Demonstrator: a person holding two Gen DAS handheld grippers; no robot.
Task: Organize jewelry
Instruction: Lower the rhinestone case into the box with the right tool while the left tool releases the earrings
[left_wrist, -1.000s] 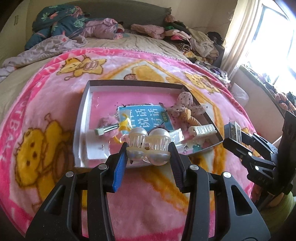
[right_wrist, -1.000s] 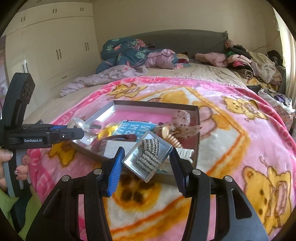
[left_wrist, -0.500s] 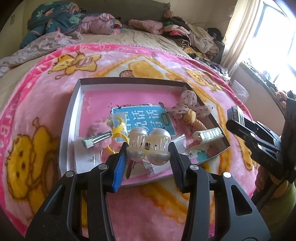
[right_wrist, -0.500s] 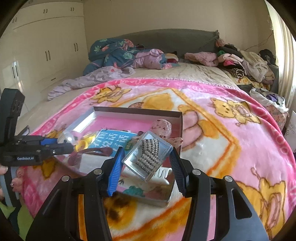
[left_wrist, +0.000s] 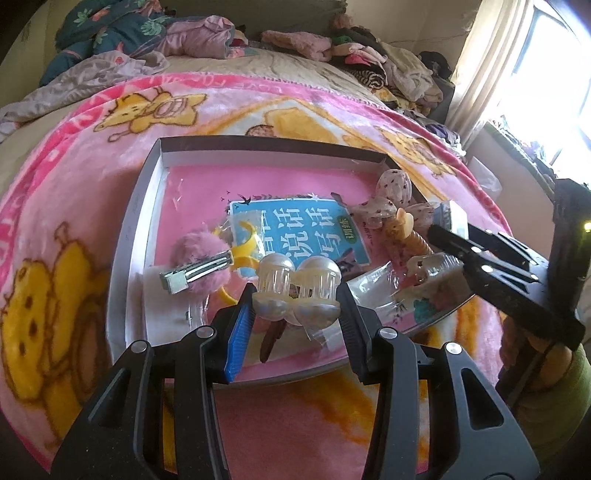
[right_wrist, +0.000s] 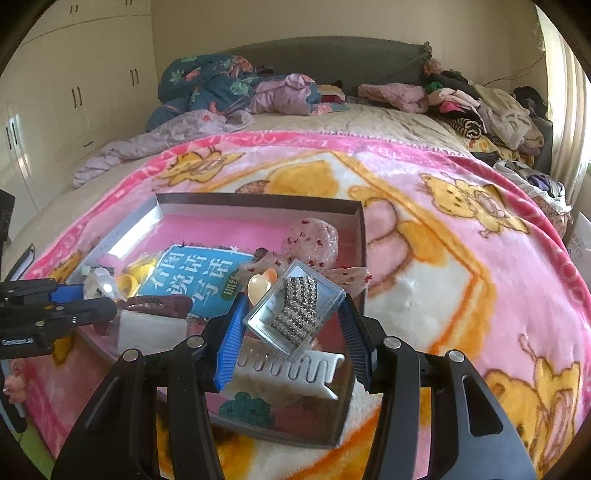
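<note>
Two grippers each carried a piece over the tray (left_wrist: 147, 206) on the blanket (right_wrist: 461, 258). The left gripper (left_wrist: 295, 306) clenched a pearly claw clip (left_wrist: 297, 291) by its sides, teeth forward. The right gripper (right_wrist: 293, 314) pinched a clear box (right_wrist: 295, 308) corner to corner — holding what looked like a rhinestone piece — tilted above the white comb (right_wrist: 291, 369), presumably ready to set down inside.
</note>
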